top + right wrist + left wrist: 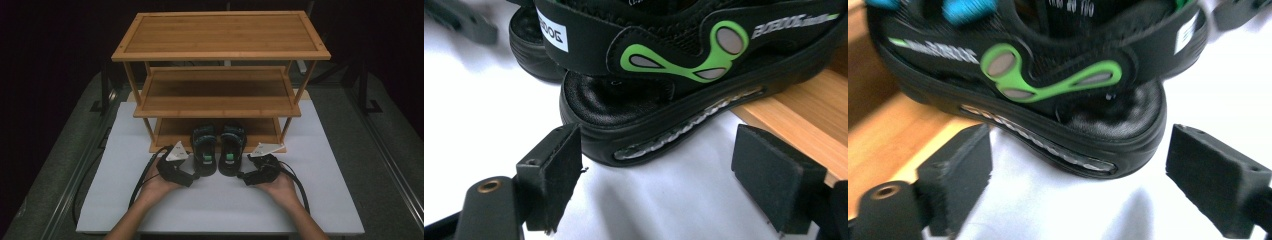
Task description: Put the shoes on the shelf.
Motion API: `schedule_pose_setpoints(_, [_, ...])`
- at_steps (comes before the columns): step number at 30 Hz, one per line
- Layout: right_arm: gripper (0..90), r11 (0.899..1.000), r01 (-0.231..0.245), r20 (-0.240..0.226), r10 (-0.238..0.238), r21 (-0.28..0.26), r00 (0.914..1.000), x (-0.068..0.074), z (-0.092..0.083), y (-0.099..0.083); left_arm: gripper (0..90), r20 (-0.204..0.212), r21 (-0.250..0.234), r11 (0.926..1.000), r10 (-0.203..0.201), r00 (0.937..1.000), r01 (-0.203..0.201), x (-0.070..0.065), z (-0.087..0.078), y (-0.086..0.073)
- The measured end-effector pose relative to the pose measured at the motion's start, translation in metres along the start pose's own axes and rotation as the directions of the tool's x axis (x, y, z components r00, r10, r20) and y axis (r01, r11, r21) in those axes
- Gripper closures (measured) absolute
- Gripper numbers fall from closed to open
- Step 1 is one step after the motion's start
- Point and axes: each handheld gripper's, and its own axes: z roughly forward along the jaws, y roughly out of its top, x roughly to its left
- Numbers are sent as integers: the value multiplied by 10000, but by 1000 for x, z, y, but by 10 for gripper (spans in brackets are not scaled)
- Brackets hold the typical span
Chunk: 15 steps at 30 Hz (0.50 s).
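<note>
Two black sandals with green trim, left sandal (204,150) and right sandal (232,149), toes on one three-tier bamboo rack (220,52), left gripper (192,176) and right gripper (243,176) both open beside the heels, gripping nothing

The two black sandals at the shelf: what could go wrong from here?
1. Both sandals, left and right, rest half on the bottom shelf, heels hanging over its edge; they may slip back onto the white mat.
2. The left gripper and right gripper are open beside the heels; a nudge could shift them.
</note>
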Motion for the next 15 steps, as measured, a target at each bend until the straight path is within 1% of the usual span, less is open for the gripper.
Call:
schedule_pose_setpoints(3, [189, 9998, 181, -37, -180, 105, 9998, 3, 5, 0, 98, 11, 212, 9997, 154, 9999, -154, -5, 8, 0])
schedule_pose_setpoints(4, [189, 9996, 232, -64, -231, 153, 9997, 5, 7, 1, 95, -116, 362, 9991, 238, 9996, -234, -6, 10, 1])
schedule_pose_setpoints(5, [189, 9996, 236, -91, -234, 180, 9997, 6, 9, 2, 80, -143, 335, 9993, 186, 9997, -181, -7, 11, 1])
schedule_pose_setpoints(6, [182, 9991, 348, -83, -346, 246, 9994, 8, 11, 2, 78, -146, 345, 9993, 164, 9998, -158, -6, 11, 1])
schedule_pose_setpoints(7, [168, 9988, 344, 18, -345, 337, 9994, 9, 13, 3, 79, -116, 341, 9993, 146, 9998, -142, -5, 11, 1])
schedule_pose_setpoints(10, [164, 9990, 297, 16, -298, 343, 9996, 9, 15, 4, 78, -32, 318, 9995, 58, 10000, -57, -4, 12, 1])
schedule_pose_setpoints(12, [165, 9989, 302, 22, -303, 351, 9995, 9, 16, 4, 78, -22, 326, 9994, 89, 10000, -88, -2, 13, 2])
schedule_pose_setpoints(15, [165, 9994, 212, -17, -211, 265, 9998, 9, 16, 6, 79, -6, 89, 10000, -4, 10000, 4, 1, 12, 4])
